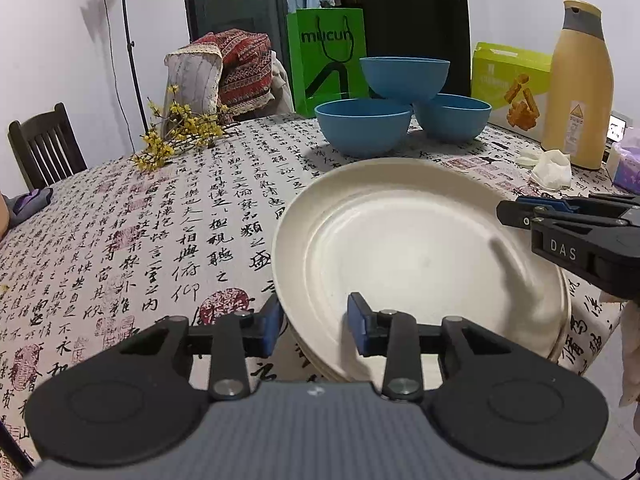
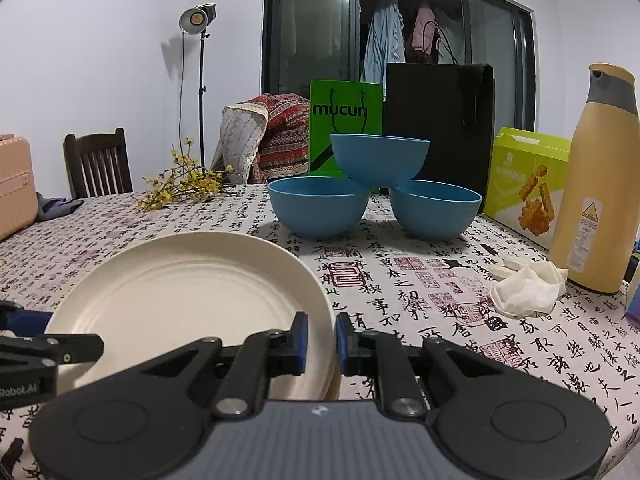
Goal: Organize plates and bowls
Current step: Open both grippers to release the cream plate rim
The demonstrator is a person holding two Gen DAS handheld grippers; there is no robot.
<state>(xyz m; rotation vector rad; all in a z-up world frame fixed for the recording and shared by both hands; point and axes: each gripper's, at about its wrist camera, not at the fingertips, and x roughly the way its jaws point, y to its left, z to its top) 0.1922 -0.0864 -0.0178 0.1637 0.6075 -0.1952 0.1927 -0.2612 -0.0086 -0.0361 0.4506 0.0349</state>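
Plates (image 1: 420,248) stacked; both grippers straddle opposite rims.

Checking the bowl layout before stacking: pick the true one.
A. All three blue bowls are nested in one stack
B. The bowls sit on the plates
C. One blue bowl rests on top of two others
C: the top blue bowl perches on the rims of the two lower bowls.

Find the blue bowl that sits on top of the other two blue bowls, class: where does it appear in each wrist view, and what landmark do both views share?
Left wrist: top blue bowl, upper centre-right, before the green bag.
Right wrist: top blue bowl, upper centre.
Shared landmark: green bag behind it.
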